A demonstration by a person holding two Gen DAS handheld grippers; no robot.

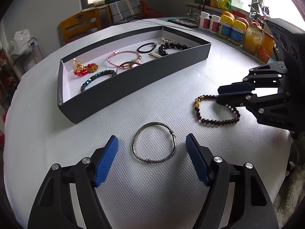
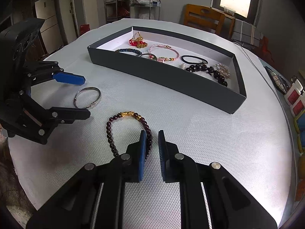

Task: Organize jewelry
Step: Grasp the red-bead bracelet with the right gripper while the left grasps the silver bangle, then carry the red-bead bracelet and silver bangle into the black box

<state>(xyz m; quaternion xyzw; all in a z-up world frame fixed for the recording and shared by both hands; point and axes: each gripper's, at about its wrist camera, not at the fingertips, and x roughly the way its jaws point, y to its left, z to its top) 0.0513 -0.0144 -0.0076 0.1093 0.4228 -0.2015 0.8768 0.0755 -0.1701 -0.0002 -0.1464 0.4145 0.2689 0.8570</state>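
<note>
Left wrist view: left gripper (image 1: pixel 151 138) stands low in frame, blue pads wide apart. Thin silver wire bangle (image 1: pixel 147 160) lies flat on the white textured table mat (image 1: pixel 76 152) between the pads, touched by neither.

Right wrist view: right gripper (image 2: pixel 152 133) at bottom centre, jaws narrow. One side of the dark red bead bracelet with gold charm (image 2: pixel 109 133) runs between the pads, against the left pad. A sliver of mat shows next to the right pad, so the pinch does not look complete. Rest of the bracelet lies on the mat, up and left of the tips.

Long dark grey cardboard box with white inside (image 1: pixel 133 87) sits across the upper middle of both views, already holding several bracelets and hair ties.

Risks, as I judge them:
- Bracelet is caught by a single strand. Round beads can roll out of a light pinch on the lift, and the loose loop may swing and catch the near box wall.
- Bangle is thin and flat. Pads closing across it may skate it over the mat or flip it rather than hold it.
- The two grippers sit near each other. Lifting both toward the box together risks a knock.
- Pieces in the box are crowded. A careless drop tangles with the ones already there.
- Medicine bottles and jars (image 1: pixel 226 26) line the upper right, so a wide swing could hit them.
</note>
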